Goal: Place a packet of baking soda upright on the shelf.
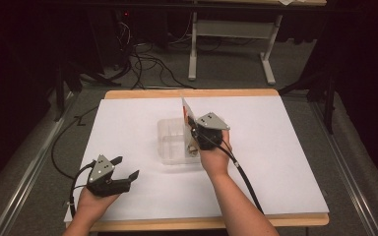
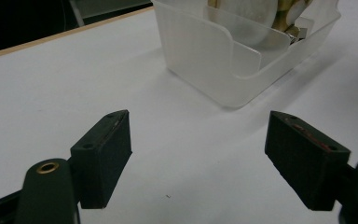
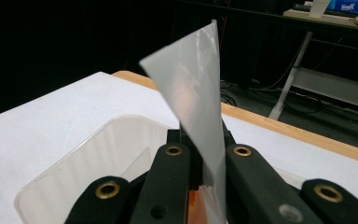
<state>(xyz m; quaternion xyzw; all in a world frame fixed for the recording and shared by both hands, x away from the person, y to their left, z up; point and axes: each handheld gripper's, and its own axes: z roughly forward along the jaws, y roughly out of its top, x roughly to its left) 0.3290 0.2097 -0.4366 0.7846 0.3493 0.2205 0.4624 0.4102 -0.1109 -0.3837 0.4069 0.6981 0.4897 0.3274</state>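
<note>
Right gripper (image 3: 200, 154) jaws clamped on packet (image 3: 193, 93) pointing up, left gripper (image 2: 198, 158) jaws apart

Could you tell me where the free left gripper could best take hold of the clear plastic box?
Probably on the thin upright wall of the clear plastic box nearest the open left gripper, coming down from above with one jaw inside and one outside. The box body looks wider than the jaws' gap; the right gripper holds a translucent sheet over its far side.

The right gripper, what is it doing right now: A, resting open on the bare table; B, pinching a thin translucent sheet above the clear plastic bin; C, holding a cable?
B: the right gripper is shut on the translucent sheet, which stands up over the clear plastic bin.
</note>
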